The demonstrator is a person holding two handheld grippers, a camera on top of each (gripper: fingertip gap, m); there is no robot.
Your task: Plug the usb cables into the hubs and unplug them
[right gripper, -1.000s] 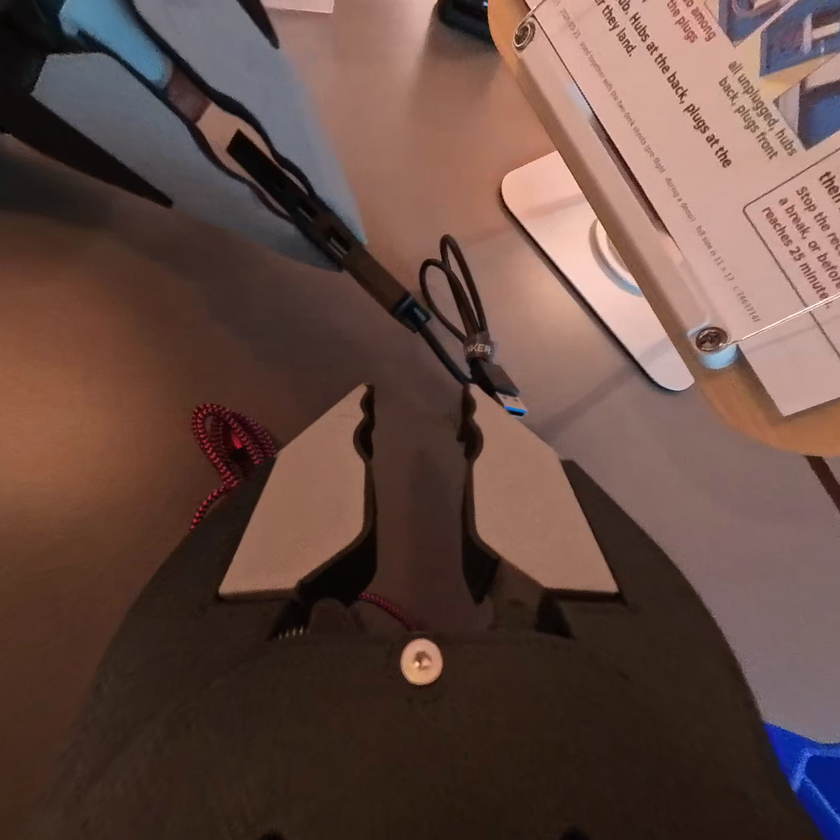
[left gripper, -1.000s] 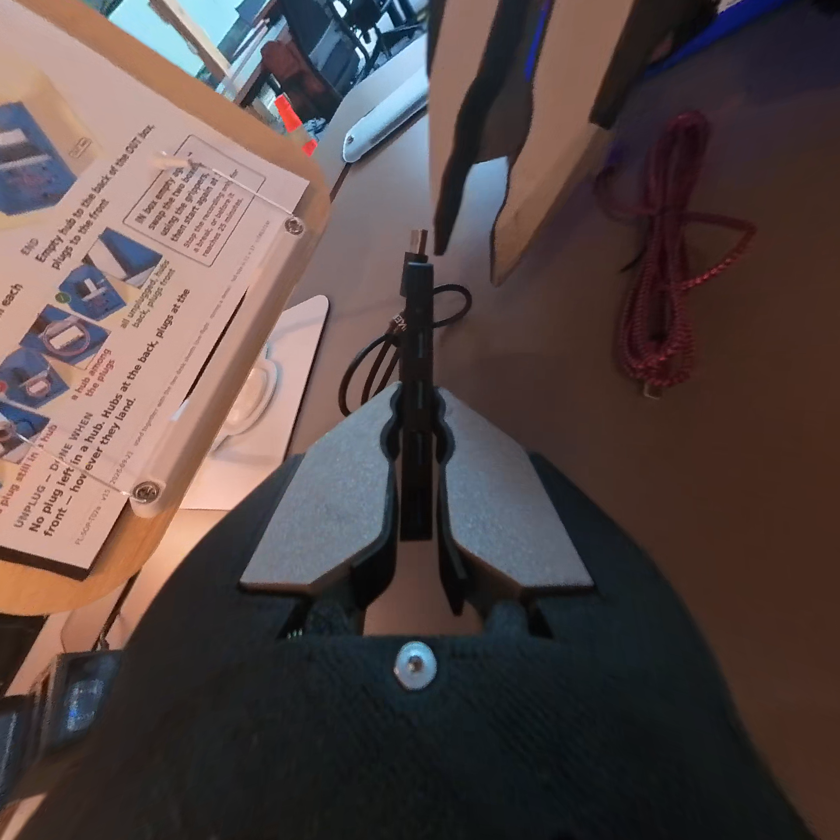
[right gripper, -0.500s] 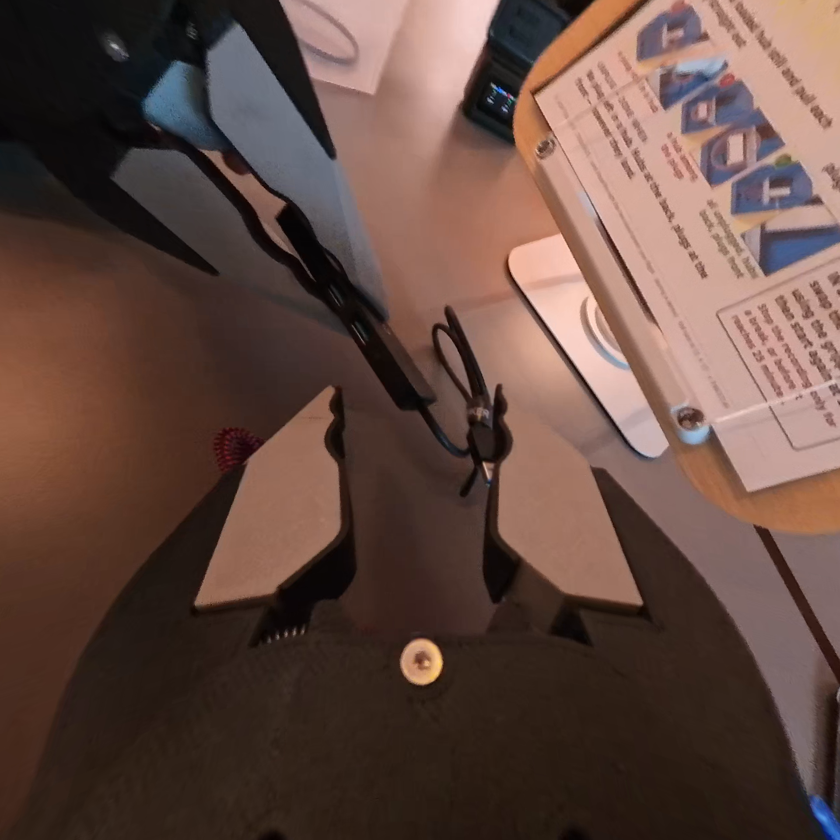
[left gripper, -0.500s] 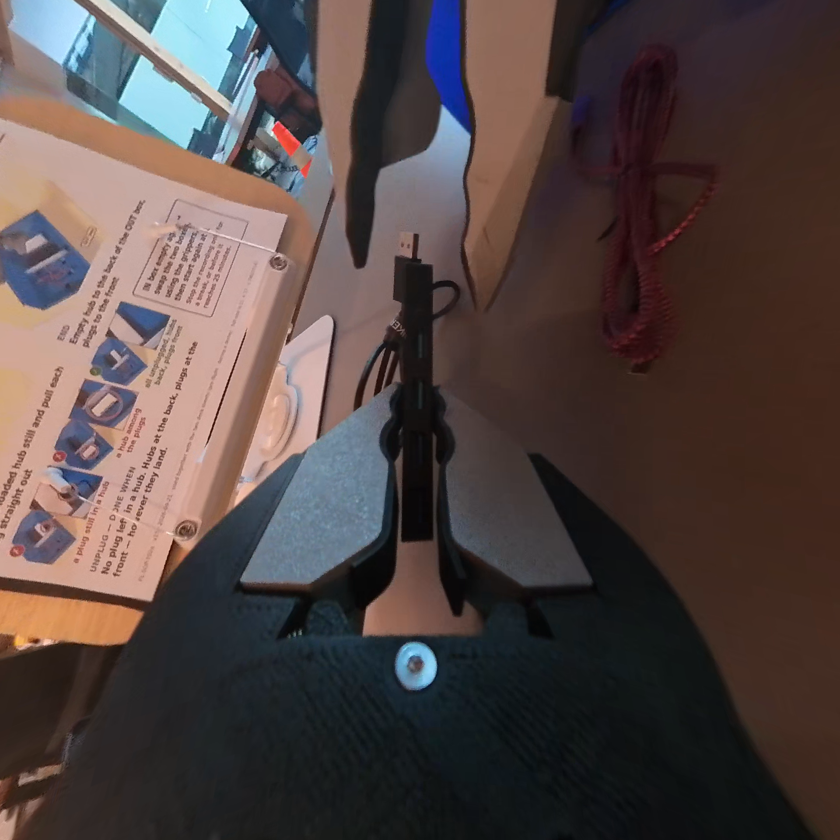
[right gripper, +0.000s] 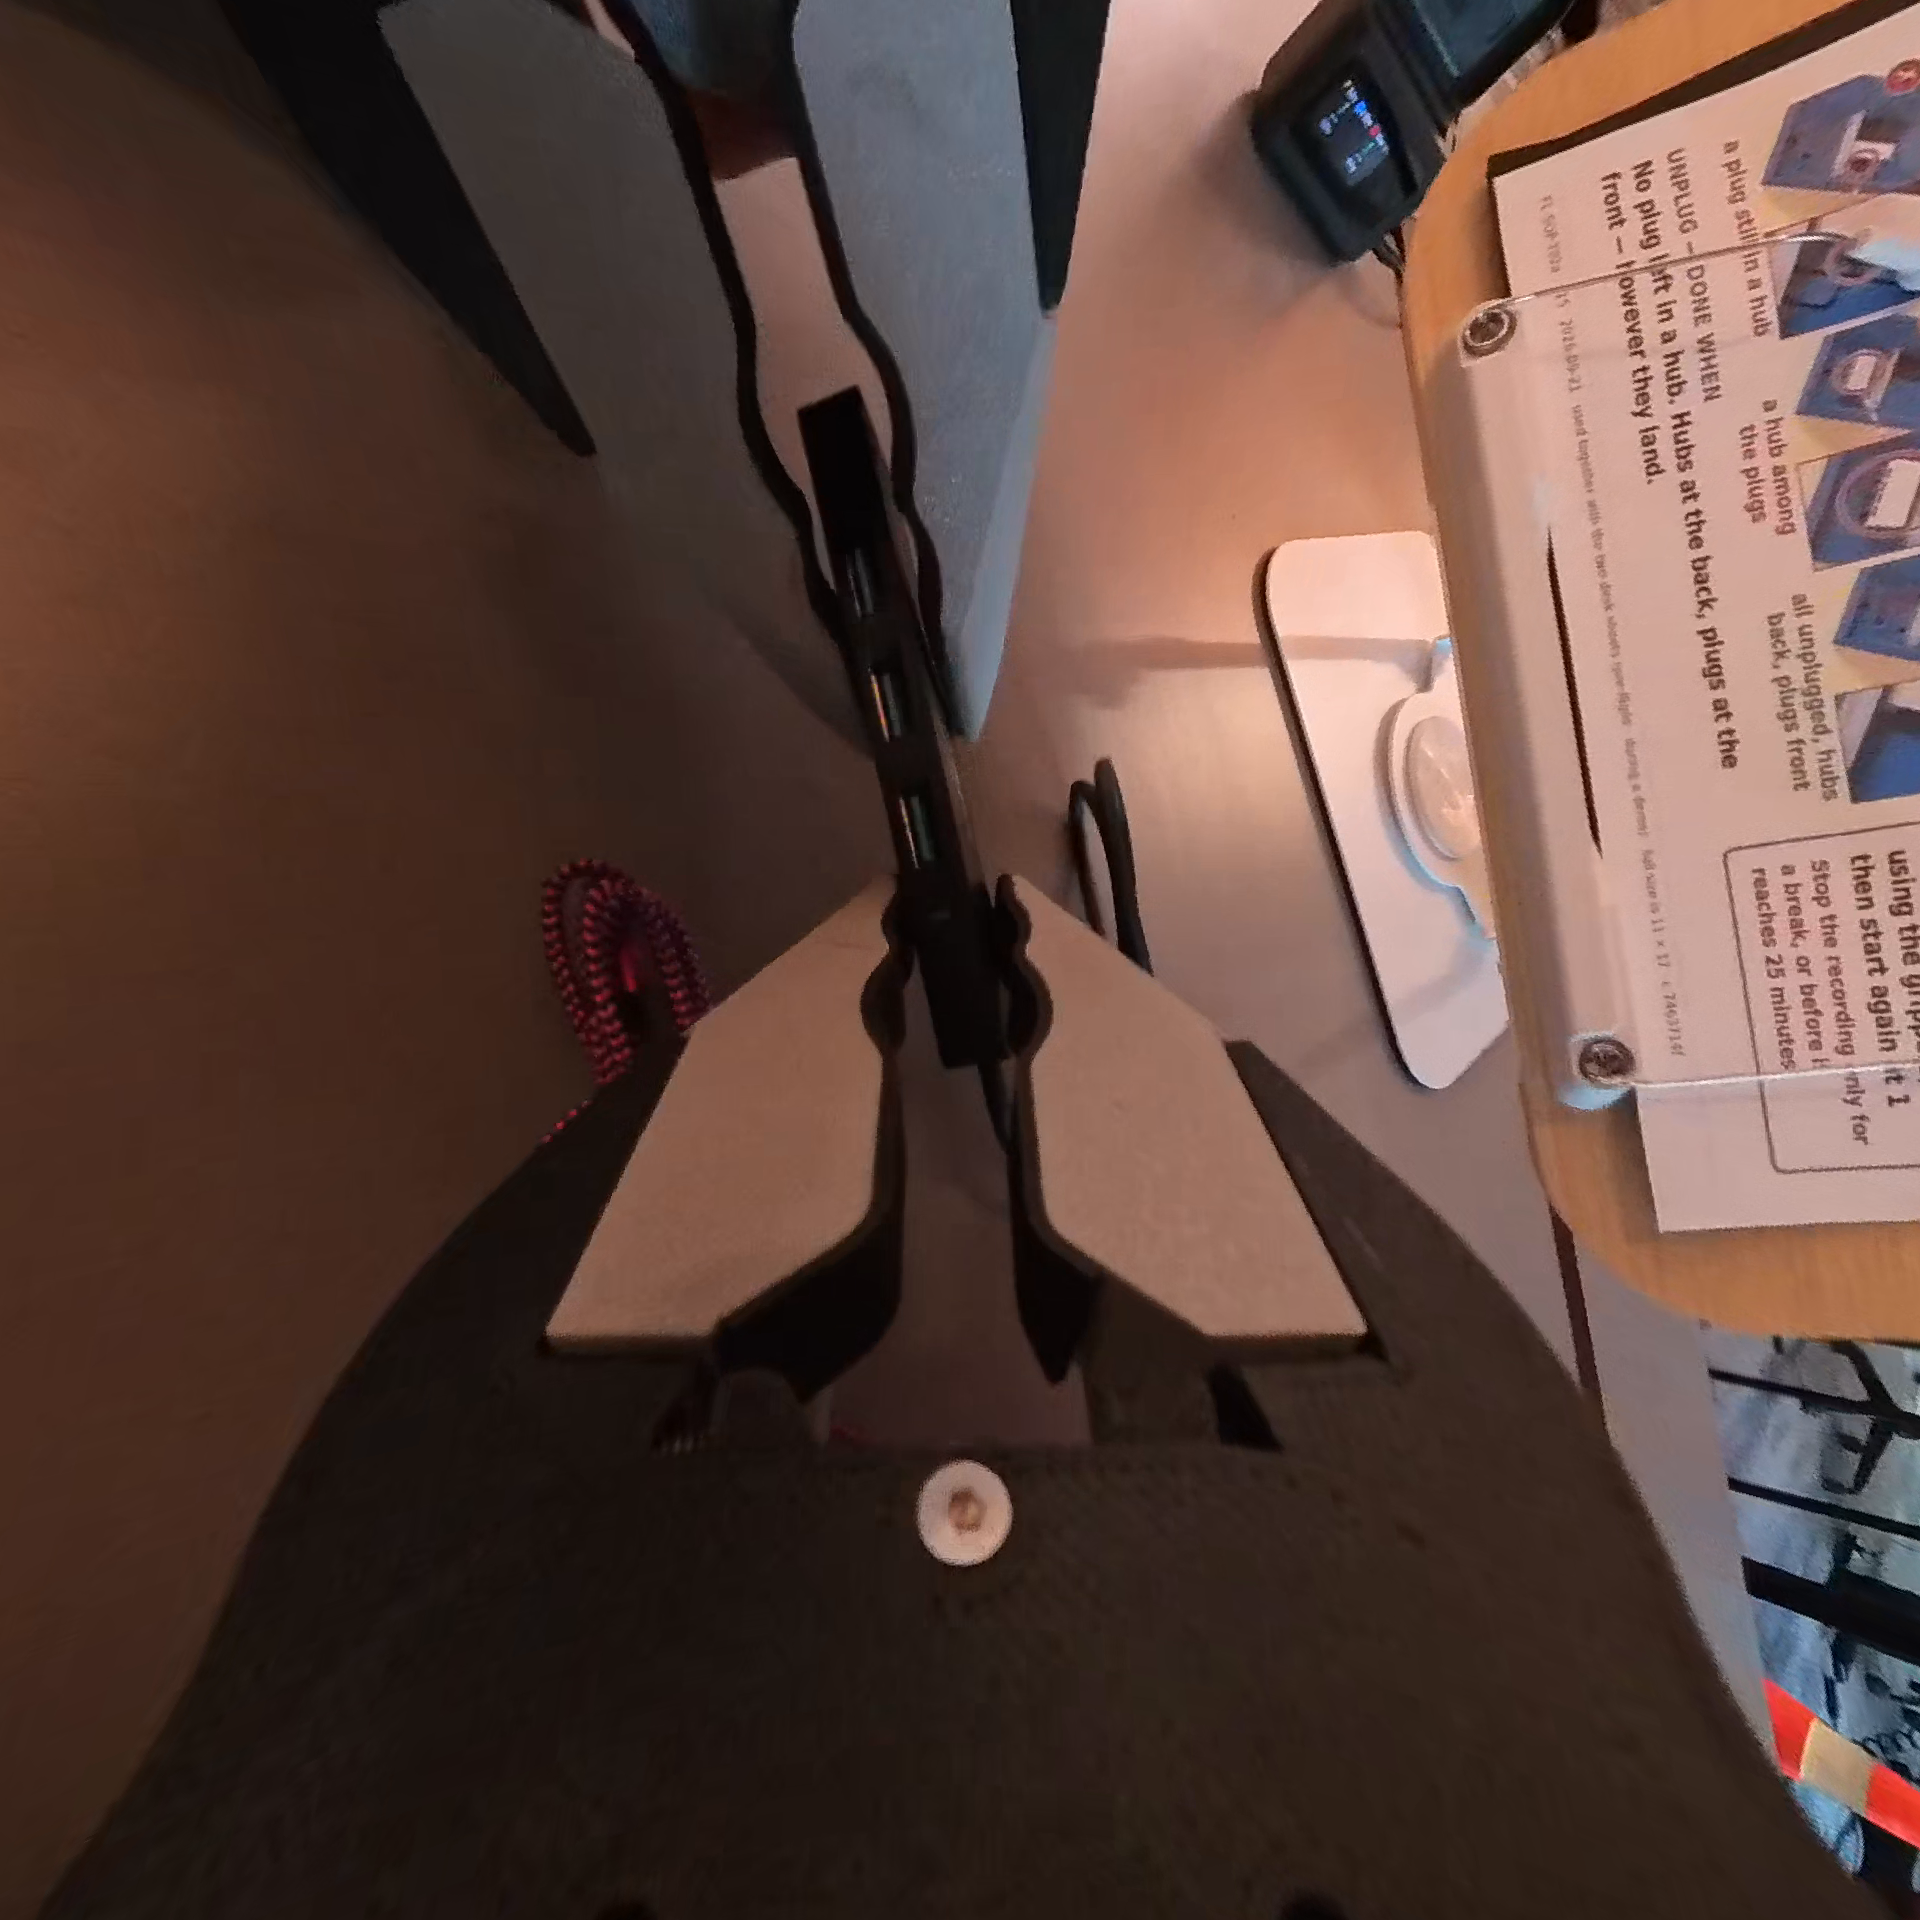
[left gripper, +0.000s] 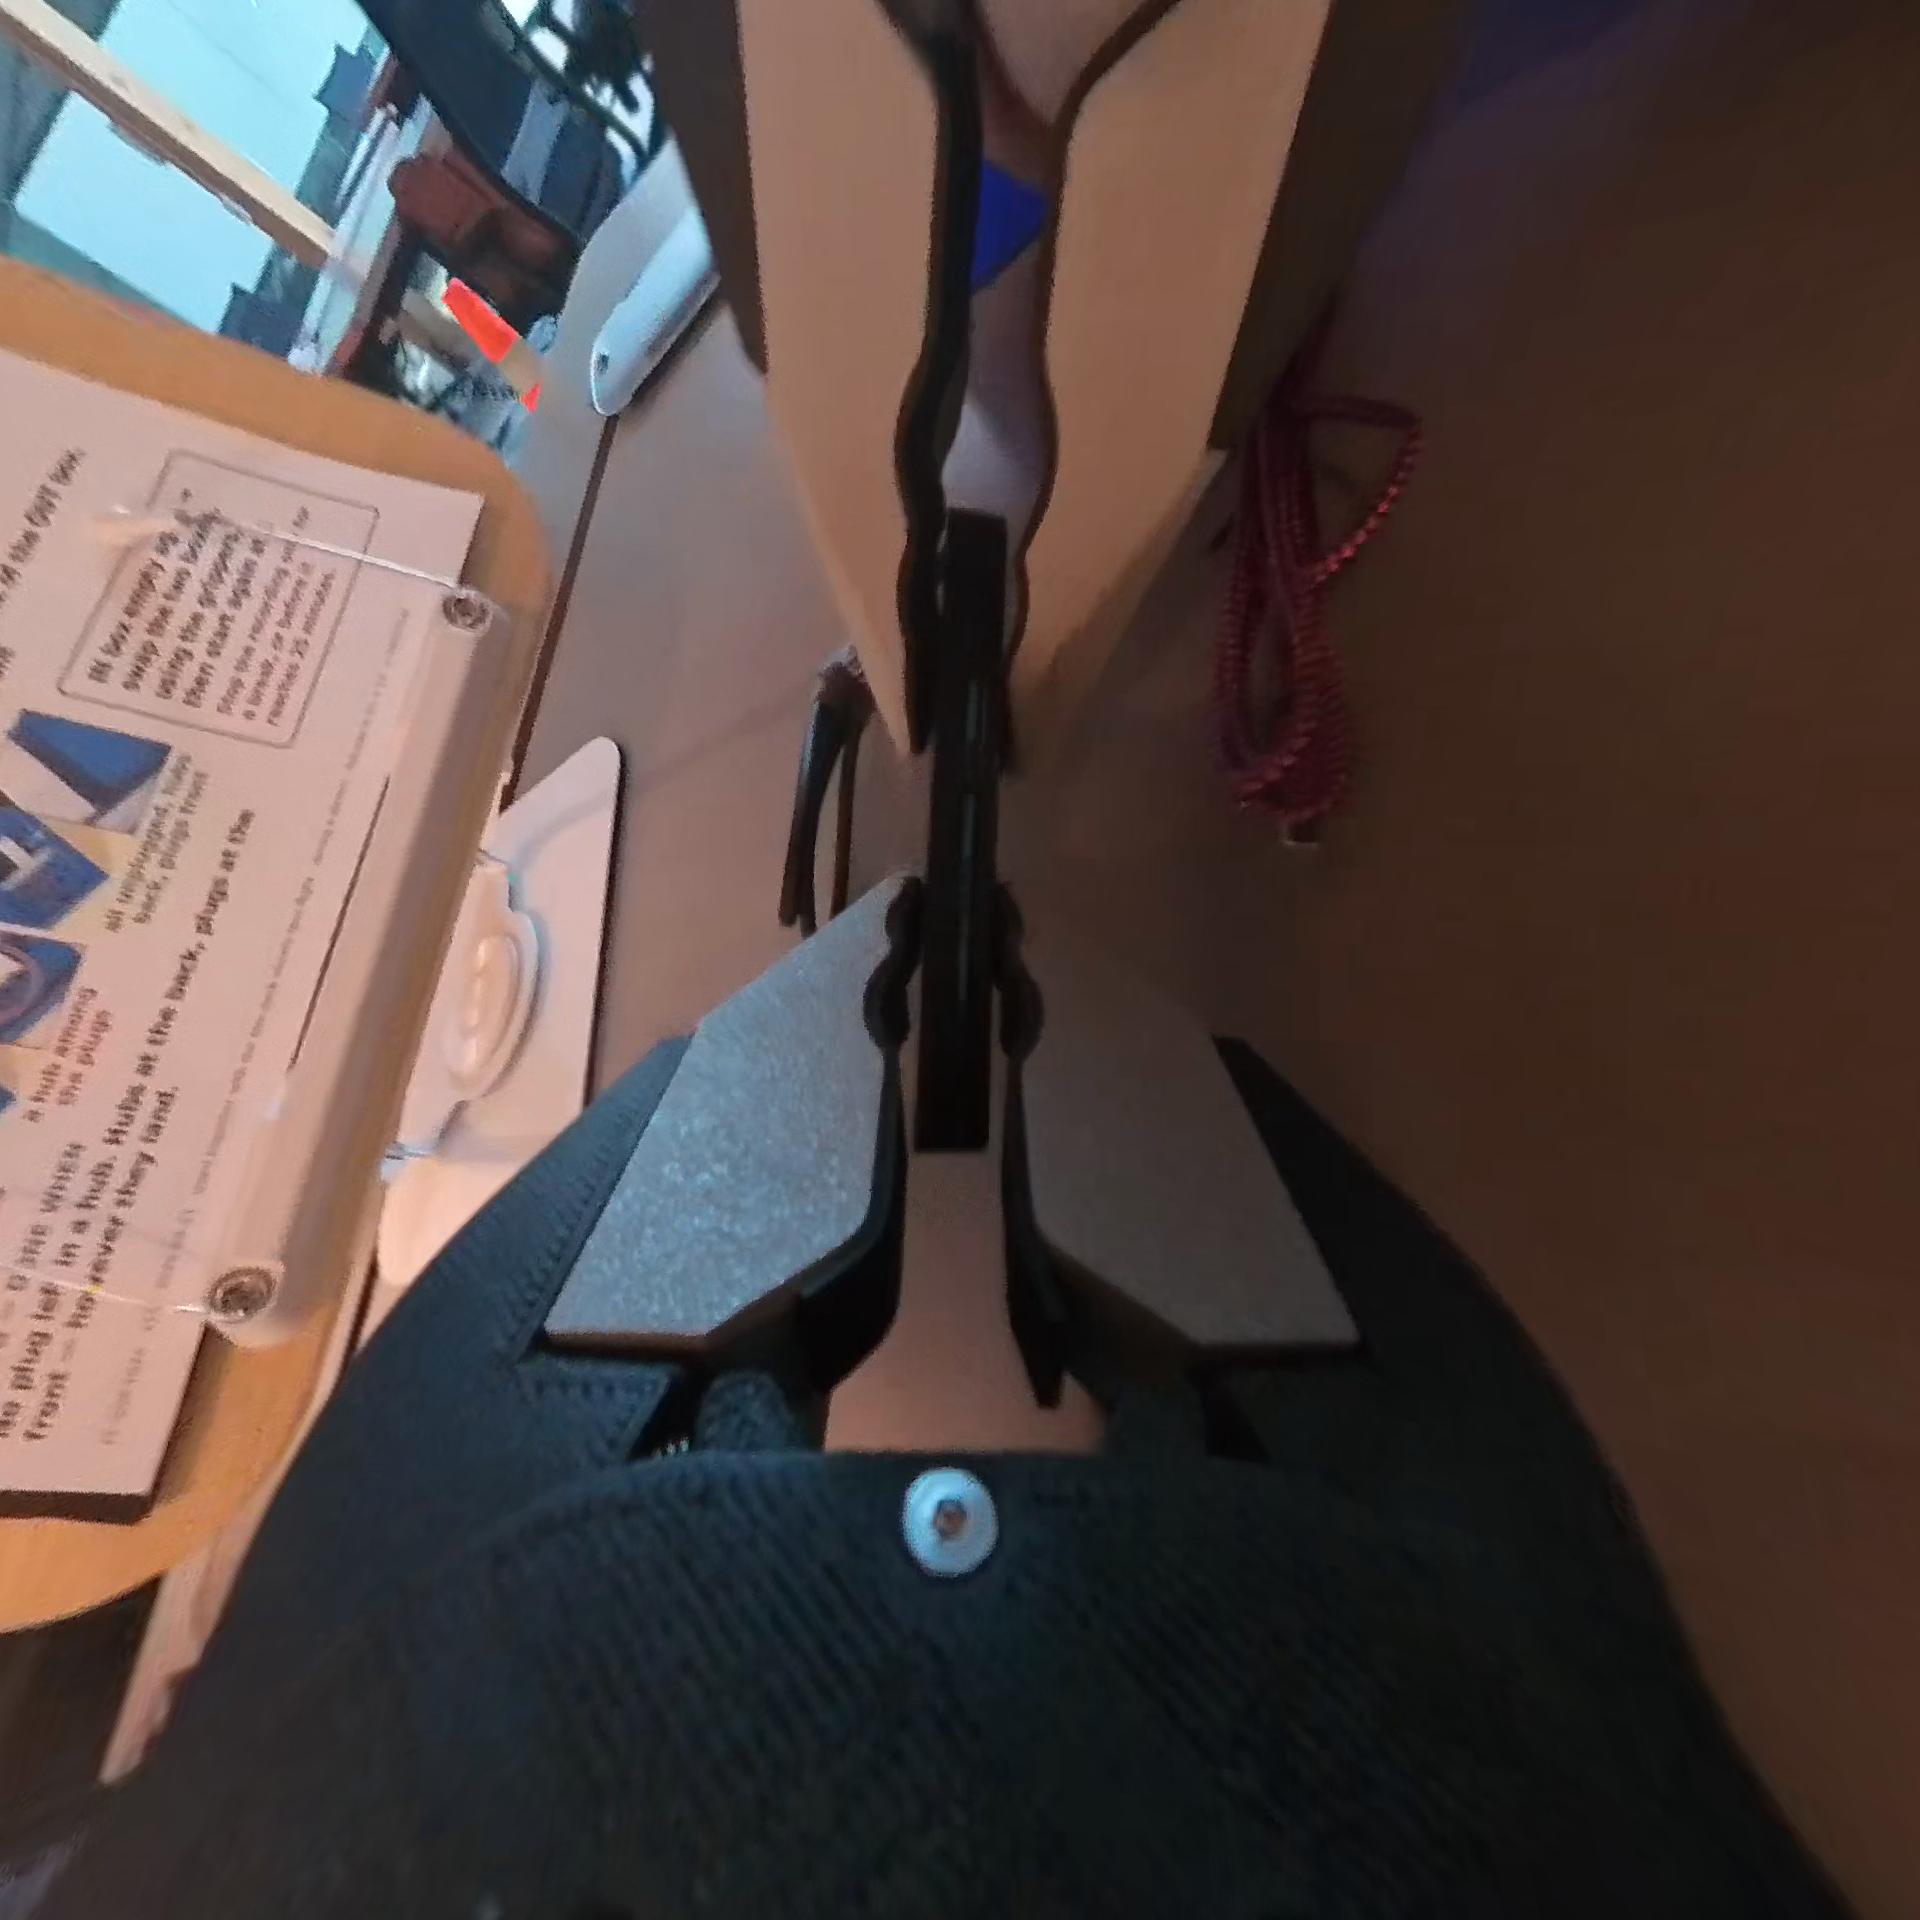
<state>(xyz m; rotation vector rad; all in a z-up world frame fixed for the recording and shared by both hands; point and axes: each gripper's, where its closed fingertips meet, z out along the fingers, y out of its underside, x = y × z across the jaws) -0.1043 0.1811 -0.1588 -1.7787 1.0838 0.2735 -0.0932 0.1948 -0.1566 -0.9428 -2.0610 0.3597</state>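
You pinch the black hub (left gripper: 961,914) at opposite ends with left gripper (left gripper: 956,935) and right gripper (right gripper: 951,956), apparently steadying it above the counter (right gripper: 1143,468).

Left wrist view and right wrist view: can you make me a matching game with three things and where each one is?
Things:
1. black hub
2. red cable
3. instruction sheet

Places:
A. bunched up on the table
B. under a clear cover on the wooden board
C. pinched at one end by the left claw and at the other end by the right claw

Pairs: 1-C, 2-A, 3-B
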